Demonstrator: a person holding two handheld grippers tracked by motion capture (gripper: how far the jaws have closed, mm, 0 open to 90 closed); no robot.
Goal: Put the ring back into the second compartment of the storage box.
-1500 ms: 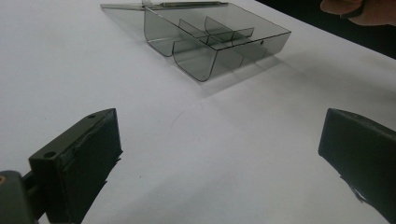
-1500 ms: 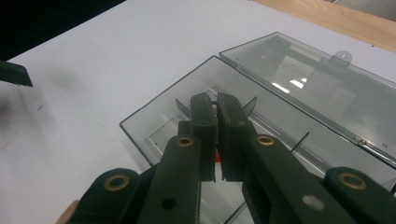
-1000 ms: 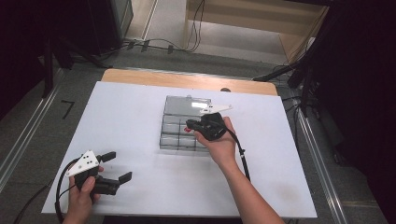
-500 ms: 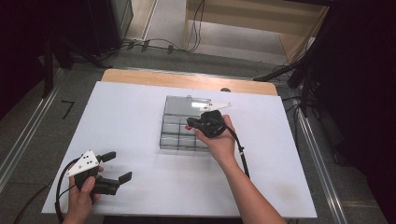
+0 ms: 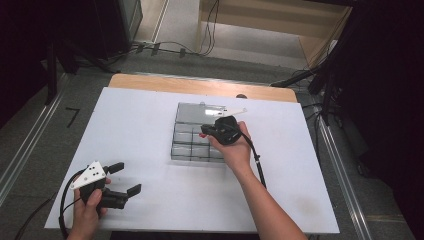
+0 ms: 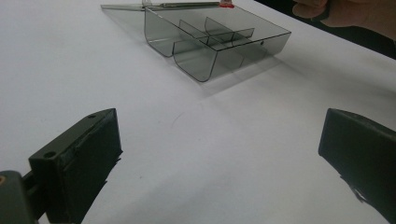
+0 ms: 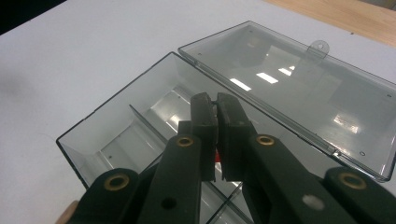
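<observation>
Two grippers at work, one busy, and seemingly a single step in hand: bringing something small to the box, or fetching something out of it. Cannot tell which.

Broad white table (image 5: pixel 140 130) under everything. Near its middle, a clear grey plastic box (image 5: pixel 192 142), split by thin walls into several compartments. Lid (image 5: pixel 200 112) thrown back flat on the table behind the box, joined along the hinge edge, with a small hanging tab at its far rim.

Right gripper (image 5: pixel 204 131) held over the box's right side, pointing in across the compartments. Seen in its own view (image 7: pixel 216 100): jaws pressed nearly together, just a slit between them, poised above a compartment close to the hinge. A tiny dark speck at the tips and a glimpse of red lower in the slit; too small to name, so no telling whether anything is pinched.

Left gripper (image 5: pixel 127 177) parked at the table's near left corner, well apart from the box, jaws spread wide with bare table between them.

Every compartment in sight looks empty: bare floors, reflections, nothing else.

Next move, as a guess: lower the tips straight into one compartment, clear of the dividers, then ease the jaws apart; keep the box from sliding.
</observation>
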